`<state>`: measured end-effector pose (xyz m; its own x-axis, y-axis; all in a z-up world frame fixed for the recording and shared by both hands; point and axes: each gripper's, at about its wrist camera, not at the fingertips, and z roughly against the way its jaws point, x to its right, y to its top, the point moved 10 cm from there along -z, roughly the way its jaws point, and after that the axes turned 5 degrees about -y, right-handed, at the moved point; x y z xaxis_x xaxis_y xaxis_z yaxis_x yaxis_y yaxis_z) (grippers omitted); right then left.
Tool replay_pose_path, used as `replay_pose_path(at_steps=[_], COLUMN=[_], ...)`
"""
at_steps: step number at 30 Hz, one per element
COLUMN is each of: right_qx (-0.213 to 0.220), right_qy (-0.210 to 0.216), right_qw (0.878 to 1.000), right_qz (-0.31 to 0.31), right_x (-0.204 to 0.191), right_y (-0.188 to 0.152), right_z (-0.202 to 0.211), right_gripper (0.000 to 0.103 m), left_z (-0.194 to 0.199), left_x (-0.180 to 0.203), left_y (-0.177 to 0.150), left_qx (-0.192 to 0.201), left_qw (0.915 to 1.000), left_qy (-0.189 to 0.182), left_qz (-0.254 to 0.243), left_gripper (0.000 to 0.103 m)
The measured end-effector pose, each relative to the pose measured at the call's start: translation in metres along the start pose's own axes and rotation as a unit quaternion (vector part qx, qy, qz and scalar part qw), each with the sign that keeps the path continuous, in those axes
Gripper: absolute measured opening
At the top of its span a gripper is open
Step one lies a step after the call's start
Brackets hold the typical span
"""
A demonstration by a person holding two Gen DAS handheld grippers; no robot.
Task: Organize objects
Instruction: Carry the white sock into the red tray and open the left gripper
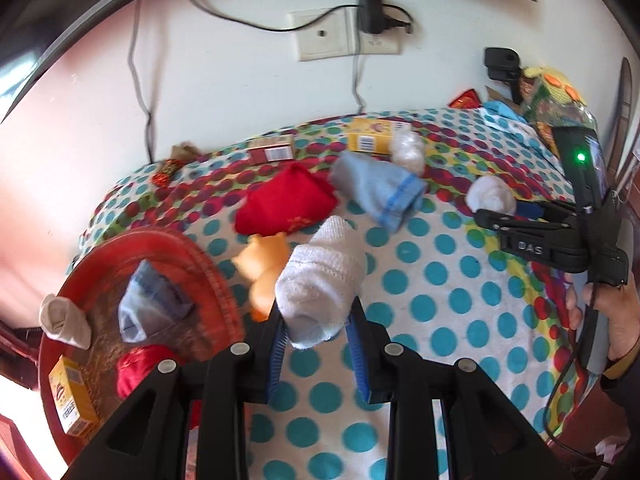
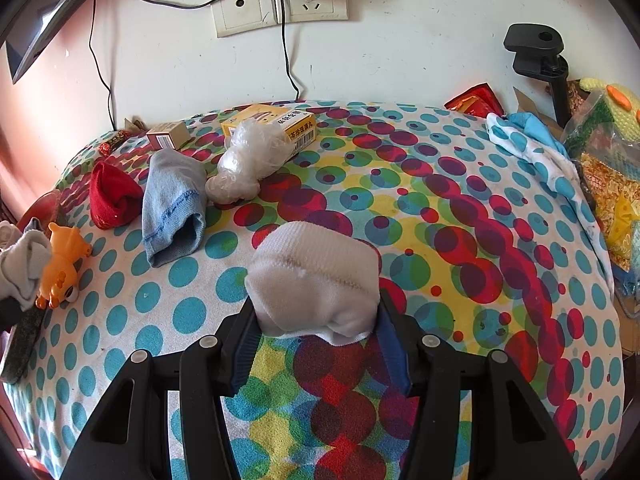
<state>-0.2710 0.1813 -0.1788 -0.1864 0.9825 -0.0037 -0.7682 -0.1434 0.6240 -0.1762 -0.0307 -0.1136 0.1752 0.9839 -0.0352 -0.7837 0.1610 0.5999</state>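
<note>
My left gripper (image 1: 318, 326) is shut on a rolled white sock (image 1: 320, 276) and holds it above the dotted cloth, just right of the red tray (image 1: 192, 256). The tray holds a blue sock (image 1: 150, 304), a grey-white sock (image 1: 64, 320), a red roll (image 1: 138, 370) and a yellow box (image 1: 72, 396). My right gripper (image 2: 316, 326) is shut on another rolled white sock (image 2: 316, 276) over the middle of the cloth; it also shows in the left wrist view (image 1: 490, 196).
On the cloth lie a red sock (image 1: 284, 204), a blue sock (image 2: 172, 208), an orange toy (image 2: 62, 264), a plastic wad (image 2: 248, 160), a yellow box (image 2: 276, 122) and a small brown box (image 2: 166, 136). Bags and a clamp (image 2: 540, 56) crowd the right edge.
</note>
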Motion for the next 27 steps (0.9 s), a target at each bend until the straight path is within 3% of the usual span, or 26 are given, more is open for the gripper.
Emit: replay_pose_path(at_steps=[19, 27], right_qx=[-0.003, -0.005], right_qy=[-0.018, -0.029], right_qw=[1.000, 0.999], right_qz=[0.015, 0.023], right_x=[-0.002, -0.003], right_y=[0.000, -0.001], right_z=[-0.002, -0.003], right_gripper=[0.051, 0.051], left_z=[0.034, 0.032], left_x=[-0.131, -0.174], left_y=[-0.044, -0.072], left_qx=[0.003, -0.004], left_qw=[0.9944, 0.9889], left_qy=[0.067, 0.076], left_qz=[0.082, 0.128], left_gripper=[0.029, 0.029])
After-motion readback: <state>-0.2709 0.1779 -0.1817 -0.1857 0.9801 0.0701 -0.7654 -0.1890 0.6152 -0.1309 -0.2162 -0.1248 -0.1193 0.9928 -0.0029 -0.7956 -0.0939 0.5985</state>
